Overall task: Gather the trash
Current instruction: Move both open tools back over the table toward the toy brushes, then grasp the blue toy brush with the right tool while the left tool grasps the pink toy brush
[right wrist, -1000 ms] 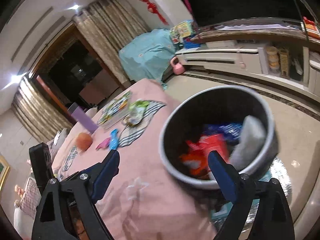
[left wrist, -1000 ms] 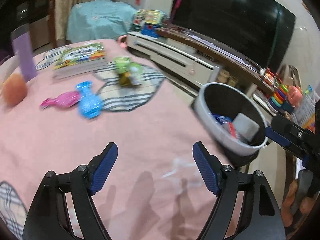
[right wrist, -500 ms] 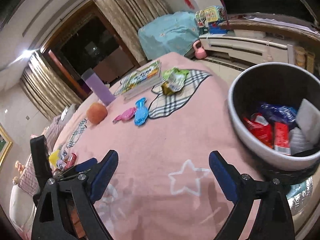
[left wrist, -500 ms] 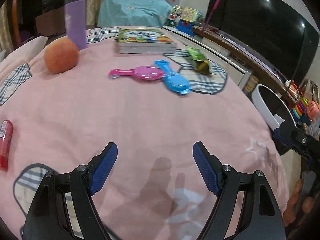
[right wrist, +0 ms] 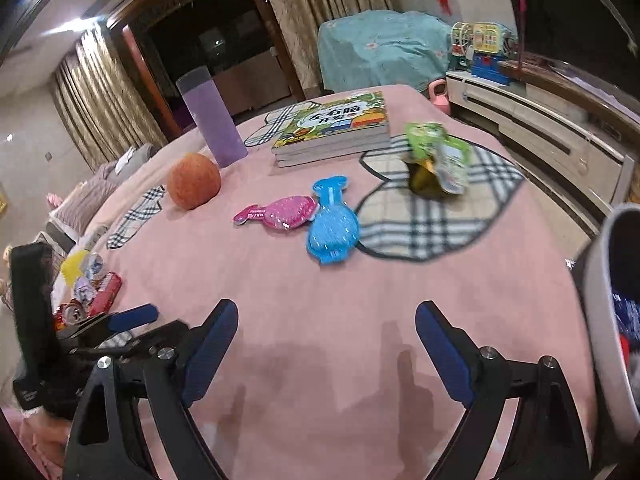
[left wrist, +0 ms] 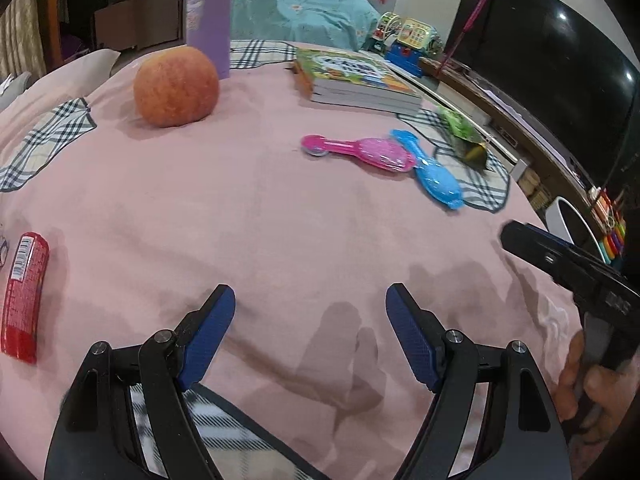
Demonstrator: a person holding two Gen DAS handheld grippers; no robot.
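Note:
My left gripper (left wrist: 310, 316) is open and empty above the pink cloth. A red wrapper (left wrist: 24, 294) lies at its far left. My right gripper (right wrist: 326, 332) is open and empty too. The grey trash bin (right wrist: 604, 312) stands at its right edge, with wrappers inside; its white rim (left wrist: 576, 220) shows in the left wrist view. A green crumpled snack bag (right wrist: 438, 156) lies on a plaid patch ahead of the right gripper; it also shows in the left wrist view (left wrist: 464, 136). More wrappers (right wrist: 90, 284) lie at the left by the left gripper's body.
On the pink cloth lie an orange fruit (left wrist: 176, 86), a purple cup (right wrist: 212, 122), a stack of books (right wrist: 336, 128), a pink toy brush (left wrist: 360, 152) and a blue one (left wrist: 434, 176). A TV cabinet (right wrist: 540, 120) runs along the right.
Both grippers have swung left, away from the bin and over the table. The bin has slid to the right edge of both views. The fruit and red wrapper have come closer.

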